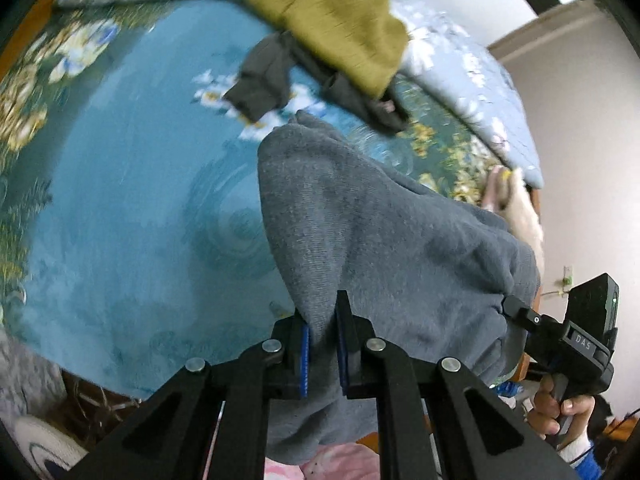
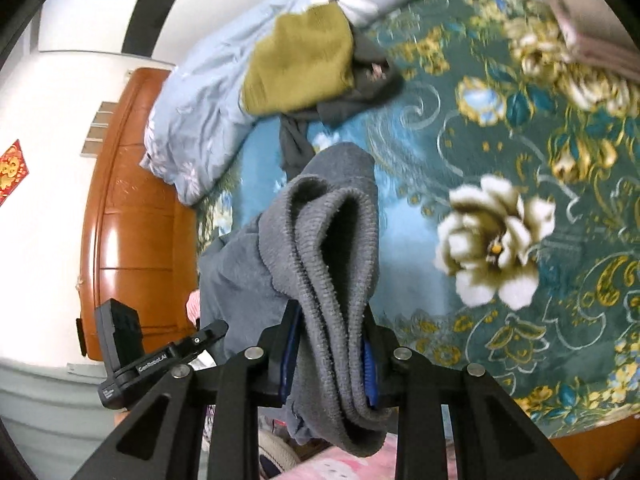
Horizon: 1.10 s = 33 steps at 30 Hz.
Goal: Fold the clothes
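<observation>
A grey knit garment [image 1: 384,248] hangs between both grippers above the bed. My left gripper [image 1: 322,340] is shut on one edge of it. My right gripper [image 2: 330,356] is shut on a bunched ribbed hem of the same garment [image 2: 332,248]. The right gripper also shows in the left wrist view [image 1: 560,332], at the garment's far edge, with a hand on its handle. The left gripper shows in the right wrist view [image 2: 160,356] at lower left. An olive-green sweater [image 1: 332,20] and a dark grey garment [image 1: 264,76] lie at the far side of the bed.
The bed has a teal floral blanket [image 1: 120,200] with large flowers [image 2: 492,248]. A light blue floral quilt [image 2: 208,92] is piled at the far side. A wooden headboard [image 2: 136,220] stands by the white wall. Pink fabric [image 2: 344,468] lies below the grippers.
</observation>
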Motion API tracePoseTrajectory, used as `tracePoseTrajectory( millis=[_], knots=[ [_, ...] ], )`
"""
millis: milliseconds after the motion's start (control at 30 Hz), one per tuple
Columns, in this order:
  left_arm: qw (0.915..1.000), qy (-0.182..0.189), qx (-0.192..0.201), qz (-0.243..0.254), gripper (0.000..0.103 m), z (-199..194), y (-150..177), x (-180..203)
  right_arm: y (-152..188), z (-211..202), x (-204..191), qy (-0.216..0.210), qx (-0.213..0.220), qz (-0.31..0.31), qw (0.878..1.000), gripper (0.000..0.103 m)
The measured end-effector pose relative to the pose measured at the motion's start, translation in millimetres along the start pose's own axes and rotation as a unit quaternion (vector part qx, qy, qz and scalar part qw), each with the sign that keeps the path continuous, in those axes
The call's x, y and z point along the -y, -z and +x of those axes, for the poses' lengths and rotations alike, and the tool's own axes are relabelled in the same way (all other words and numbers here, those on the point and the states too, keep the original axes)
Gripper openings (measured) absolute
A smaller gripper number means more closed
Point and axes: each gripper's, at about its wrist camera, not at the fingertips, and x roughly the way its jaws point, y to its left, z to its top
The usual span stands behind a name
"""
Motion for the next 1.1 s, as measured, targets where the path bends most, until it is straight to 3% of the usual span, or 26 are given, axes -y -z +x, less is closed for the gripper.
tracePoseTrajectory(
  millis=[300, 500, 733, 933, 1100],
  knots=[
    [0.9939, 0.051, 0.013, 0.097, 0.011, -13, -32, 64, 9, -77, -10, 0.024, 0.12, 0.049, 0.991, 0.029],
    [0.9812, 0.083, 0.001, 0.174, 0.011, -9, -48, 125, 32, -129, 0, 0.034, 0.199, 0.082, 0.976, 0.029],
    [0.9607, 0.113, -0.011, 0.253, 0.01, 1, -53, 201, 55, -188, 22, 0.04, 0.276, 0.127, 0.952, 0.029],
    [0.9504, 0.113, -0.012, 0.289, 0.01, 22, -46, 259, 64, -227, 61, 0.035, 0.303, 0.148, 0.941, 0.029],
    [0.9502, 0.096, -0.015, 0.296, 0.01, 58, -41, 311, 43, -254, 118, 0.026, 0.298, 0.158, 0.941, 0.029]
  ],
)
